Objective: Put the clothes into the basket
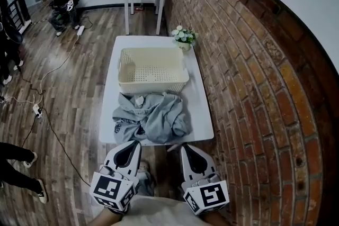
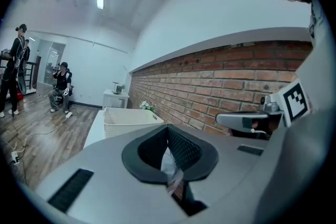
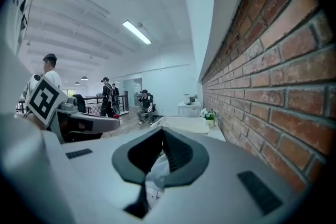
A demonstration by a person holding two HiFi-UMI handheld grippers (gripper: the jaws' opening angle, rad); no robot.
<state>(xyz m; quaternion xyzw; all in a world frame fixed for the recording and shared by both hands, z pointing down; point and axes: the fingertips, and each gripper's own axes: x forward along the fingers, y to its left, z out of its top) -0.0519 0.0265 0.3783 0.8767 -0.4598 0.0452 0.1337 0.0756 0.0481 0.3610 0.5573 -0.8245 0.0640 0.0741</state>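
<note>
Your left gripper (image 1: 134, 144) and right gripper (image 1: 186, 147) are both shut with nothing held, the grey clothes (image 1: 151, 116) heaped just ahead of them, the basket (image 1: 152, 51) beyond empty, so I judge nothing's done, all left.

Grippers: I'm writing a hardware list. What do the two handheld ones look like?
Both the left gripper and right gripper have smooth pale-grey shells with a black teardrop-shaped recess, ribbed black jaws, and a rear cube bearing black-and-white square markers.
</note>
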